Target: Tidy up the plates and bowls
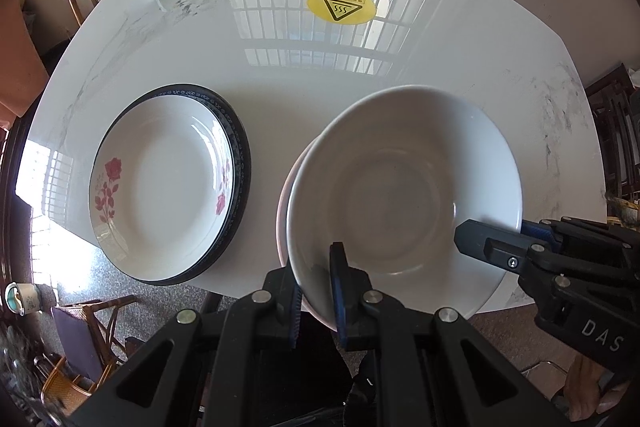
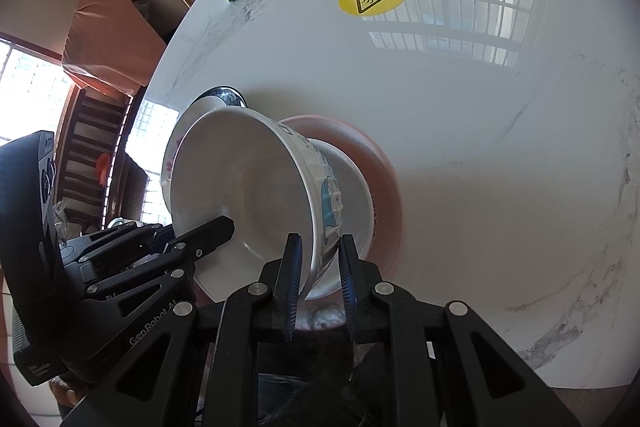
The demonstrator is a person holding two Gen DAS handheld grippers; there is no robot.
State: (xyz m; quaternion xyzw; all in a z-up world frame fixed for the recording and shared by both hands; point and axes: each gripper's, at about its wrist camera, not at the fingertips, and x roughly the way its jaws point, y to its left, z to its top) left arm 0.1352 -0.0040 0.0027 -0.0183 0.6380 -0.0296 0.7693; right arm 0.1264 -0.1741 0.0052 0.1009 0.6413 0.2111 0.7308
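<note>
Left wrist view: left hand-held gripper (image 1: 316,291) pinches the near rim of a white bowl (image 1: 404,195) over the desk's (image 1: 280,67) near edge, beside stacked plates (image 1: 168,183). Right wrist view: right hand-held gripper (image 2: 318,267) clamps the bowl's opposite wall above a pink plate (image 2: 380,163); uneven lowering could tip it.
</note>
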